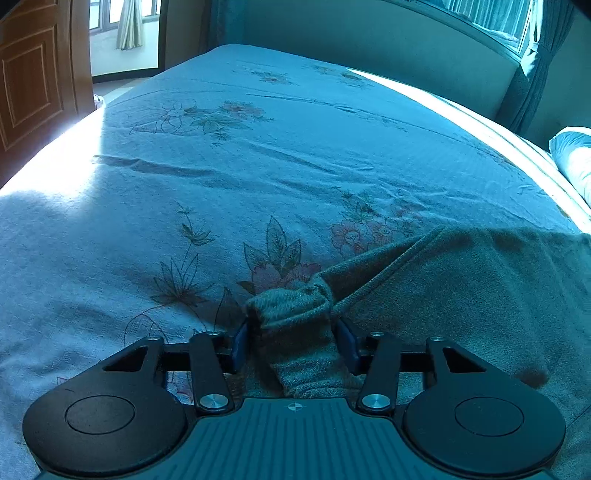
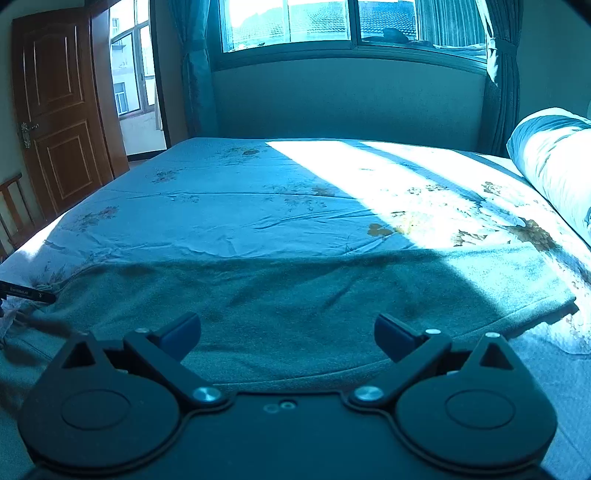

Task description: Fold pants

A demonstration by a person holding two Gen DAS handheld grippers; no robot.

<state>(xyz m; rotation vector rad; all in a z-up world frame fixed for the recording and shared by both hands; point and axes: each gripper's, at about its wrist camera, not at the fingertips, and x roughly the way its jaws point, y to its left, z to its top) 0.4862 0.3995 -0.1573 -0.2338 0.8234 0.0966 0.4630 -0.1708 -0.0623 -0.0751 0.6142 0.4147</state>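
Pants (image 1: 295,306) bunched in left tool (image 1: 293,343); pillow (image 2: 554,162) beyond.

1. Colour: strong blue-teal cast in both views.
2. Source: daylight through the window (image 2: 321,26); blown-out patch on the bed (image 2: 207,229) toward its far right corner.
3. Shadow: dim near edge.
4. Optics: fisheye bending, dark corner vignetting.

Left gripper (image 1: 293,332) clamped (on cloth), right gripper (image 2: 288,332) spread
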